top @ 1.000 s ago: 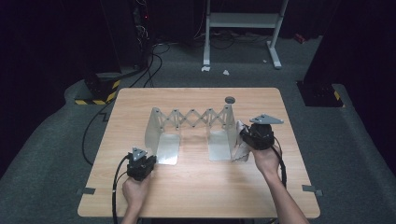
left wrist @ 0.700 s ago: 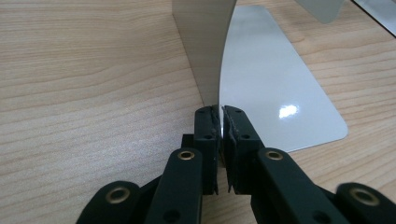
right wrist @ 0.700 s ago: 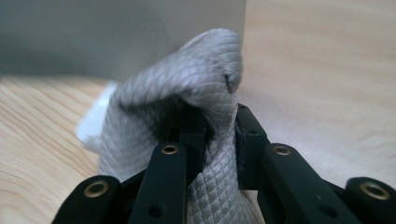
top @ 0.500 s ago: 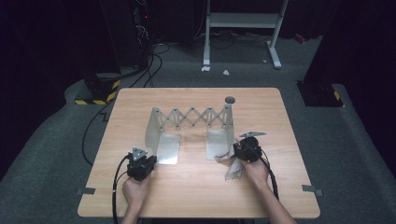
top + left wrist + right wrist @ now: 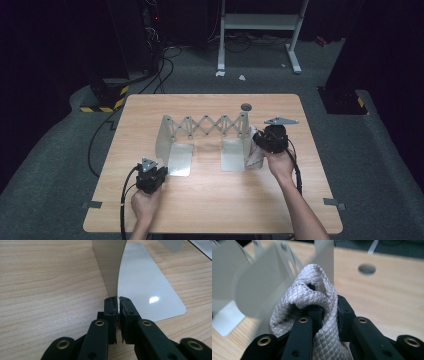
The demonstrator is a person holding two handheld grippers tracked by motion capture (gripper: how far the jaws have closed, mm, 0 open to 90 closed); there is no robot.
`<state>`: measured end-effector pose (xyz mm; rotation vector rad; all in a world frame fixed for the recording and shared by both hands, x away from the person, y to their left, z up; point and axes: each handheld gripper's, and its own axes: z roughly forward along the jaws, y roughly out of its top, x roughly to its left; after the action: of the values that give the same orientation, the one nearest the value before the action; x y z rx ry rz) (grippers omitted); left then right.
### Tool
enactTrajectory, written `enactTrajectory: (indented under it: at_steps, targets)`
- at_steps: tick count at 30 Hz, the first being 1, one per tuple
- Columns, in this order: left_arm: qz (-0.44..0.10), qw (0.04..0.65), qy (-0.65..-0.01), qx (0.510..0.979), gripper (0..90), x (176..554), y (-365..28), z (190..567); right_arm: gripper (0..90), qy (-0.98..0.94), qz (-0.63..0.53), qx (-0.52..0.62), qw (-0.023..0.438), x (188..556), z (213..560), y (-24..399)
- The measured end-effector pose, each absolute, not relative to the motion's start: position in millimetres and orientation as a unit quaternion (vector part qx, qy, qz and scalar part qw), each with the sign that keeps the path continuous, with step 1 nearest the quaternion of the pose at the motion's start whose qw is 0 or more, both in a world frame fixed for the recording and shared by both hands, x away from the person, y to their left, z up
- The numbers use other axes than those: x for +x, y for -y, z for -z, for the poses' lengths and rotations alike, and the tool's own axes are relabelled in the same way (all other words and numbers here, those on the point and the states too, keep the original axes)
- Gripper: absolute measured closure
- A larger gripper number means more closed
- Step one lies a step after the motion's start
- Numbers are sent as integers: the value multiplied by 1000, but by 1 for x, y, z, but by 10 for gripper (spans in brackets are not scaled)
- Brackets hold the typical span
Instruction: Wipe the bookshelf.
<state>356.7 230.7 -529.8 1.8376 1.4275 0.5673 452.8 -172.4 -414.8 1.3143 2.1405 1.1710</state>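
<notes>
Wooden table (image 5: pixel 210 200) at frame centre carries a grey metal expanding rack with scissor-lattice back (image 5: pixel 207 127). Left gripper (image 5: pixel 117 305), at lower left of the high view, is clamped on the rack's left upright plate (image 5: pixel 110 267). Right gripper (image 5: pixel 325 312), at centre right, pinches a white quilted cloth (image 5: pixel 317 287) against the rack's right end.
</notes>
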Motion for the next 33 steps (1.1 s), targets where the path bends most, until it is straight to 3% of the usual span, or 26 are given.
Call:
enactTrajectory:
  at_steps: [5, 9, 16, 25, 30, 33]
  targets:
    - [-221, 364, -555, 715, 838, 357, -230, 530, 775, -751, -434, 453, 207, 452, 388, 172]
    - [-220, 365, -555, 714, 837, 357, -231, 530, 774, -752, -431, 452, 213, 454, 389, 168]
    - [-217, 367, -554, 715, 835, 357, -231, 530, 772, -763, -400, 470, 196, 461, 436, 165]
    - [-219, 367, -552, 715, 830, 357, -230, 530, 771, -779, -347, 502, 142, 468, 508, 161]
    - [-219, 368, -552, 715, 830, 357, -230, 530, 764, -783, -337, 505, 137, 473, 510, 160]
    - [-218, 368, -552, 716, 830, 357, -230, 530, 763, -780, -350, 496, 150, 471, 493, 161]
